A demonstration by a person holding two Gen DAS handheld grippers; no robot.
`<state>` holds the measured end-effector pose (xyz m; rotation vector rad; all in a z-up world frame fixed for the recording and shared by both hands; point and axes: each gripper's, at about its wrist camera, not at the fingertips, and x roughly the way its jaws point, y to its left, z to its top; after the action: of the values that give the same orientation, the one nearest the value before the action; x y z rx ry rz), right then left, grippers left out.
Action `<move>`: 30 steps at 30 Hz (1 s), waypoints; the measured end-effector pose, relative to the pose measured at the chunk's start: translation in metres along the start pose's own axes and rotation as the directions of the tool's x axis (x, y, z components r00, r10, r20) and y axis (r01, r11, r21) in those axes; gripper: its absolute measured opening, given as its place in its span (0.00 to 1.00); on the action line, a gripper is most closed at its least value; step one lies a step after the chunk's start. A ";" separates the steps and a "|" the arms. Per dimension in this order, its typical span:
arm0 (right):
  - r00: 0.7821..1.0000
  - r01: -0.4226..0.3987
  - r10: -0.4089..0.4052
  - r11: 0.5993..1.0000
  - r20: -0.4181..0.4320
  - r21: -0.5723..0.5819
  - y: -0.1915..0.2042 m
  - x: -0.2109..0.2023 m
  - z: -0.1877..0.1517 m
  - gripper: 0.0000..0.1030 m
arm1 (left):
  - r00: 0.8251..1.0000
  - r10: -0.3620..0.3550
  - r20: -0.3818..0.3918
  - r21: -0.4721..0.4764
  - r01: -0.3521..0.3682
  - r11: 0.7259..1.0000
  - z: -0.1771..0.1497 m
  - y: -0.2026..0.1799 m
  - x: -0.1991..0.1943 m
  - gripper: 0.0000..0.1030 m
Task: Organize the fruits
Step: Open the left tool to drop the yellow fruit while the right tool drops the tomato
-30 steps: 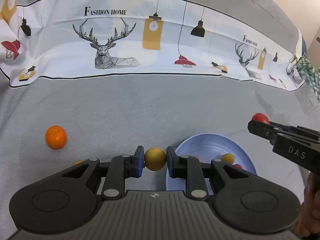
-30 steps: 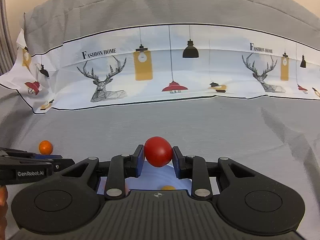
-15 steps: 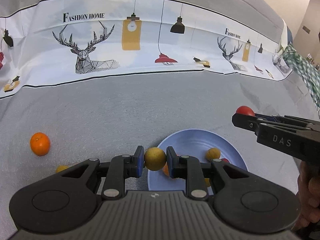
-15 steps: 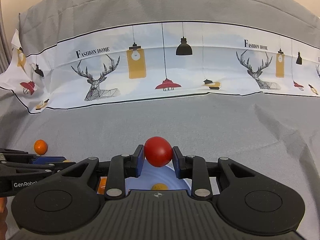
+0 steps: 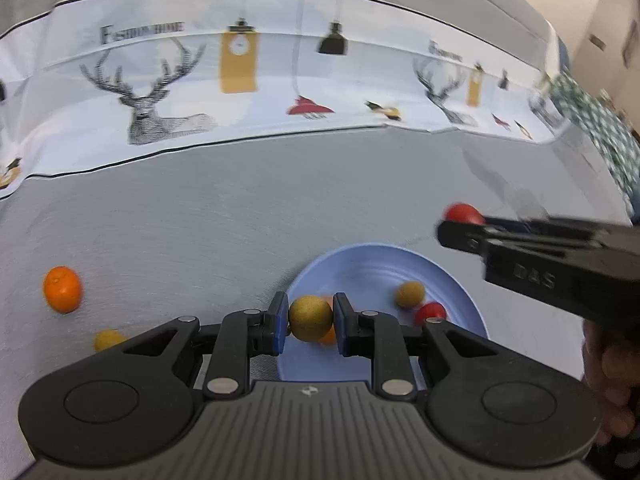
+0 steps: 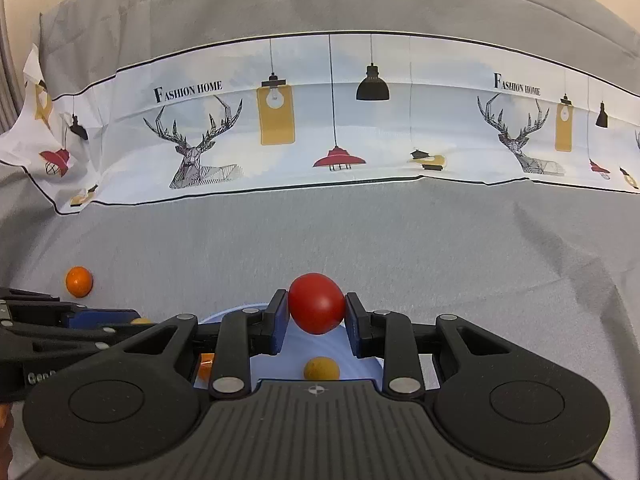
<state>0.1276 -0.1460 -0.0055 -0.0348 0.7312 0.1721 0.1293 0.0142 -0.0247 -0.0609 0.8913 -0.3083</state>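
My left gripper [image 5: 310, 319] is shut on a yellow-brown round fruit [image 5: 311, 318], held over the near left rim of a blue plate [image 5: 360, 268]. In the plate lie a yellow fruit [image 5: 409, 294], a small red fruit [image 5: 430, 312] and an orange piece partly hidden behind my held fruit. My right gripper [image 6: 317, 309] is shut on a red tomato [image 6: 317, 308] above the plate [image 6: 360, 364]; it shows from the side in the left wrist view [image 5: 460, 220], over the plate's far right rim. An orange [image 5: 63, 289] and a small yellow fruit [image 5: 108, 339] lie on the grey cloth to the left.
A grey cloth [image 5: 200, 232] covers the surface. A white printed cloth with deer and lamps [image 6: 320, 128] rises along the back. A green checked fabric [image 5: 600, 128] is at the far right. The orange also shows in the right wrist view [image 6: 79, 281].
My left gripper has moved right with the yellow-brown fruit, from beside the plate to over its rim. My right gripper has moved slightly over the plate with the tomato.
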 end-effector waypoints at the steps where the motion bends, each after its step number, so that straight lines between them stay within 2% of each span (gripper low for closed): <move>1: 1.000 0.001 -0.001 1.000 -0.002 -0.005 0.001 0.000 0.000 0.30 | 1.000 -0.013 -0.009 0.021 0.013 1.000 -0.001 -0.004 0.001 0.25; 7: 0.999 0.005 -0.005 1.000 -0.034 -0.025 0.005 0.005 -0.003 0.30 | 0.997 -0.049 -0.062 0.144 0.058 0.988 -0.015 -0.027 0.009 0.25; 11: 0.998 0.003 -0.005 0.999 -0.059 -0.037 0.006 0.009 -0.005 0.30 | 0.995 -0.047 -0.083 0.186 0.062 0.981 -0.020 -0.033 0.014 0.25; 30: 0.995 -0.004 -0.003 0.998 -0.104 -0.066 0.011 0.016 -0.009 0.30 | 0.992 -0.039 -0.120 0.196 0.063 0.979 -0.020 -0.034 0.018 0.25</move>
<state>0.1316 -0.1333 -0.0225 -0.1079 0.8298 0.1957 0.1166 -0.0225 -0.0447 0.1206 0.9704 -0.4513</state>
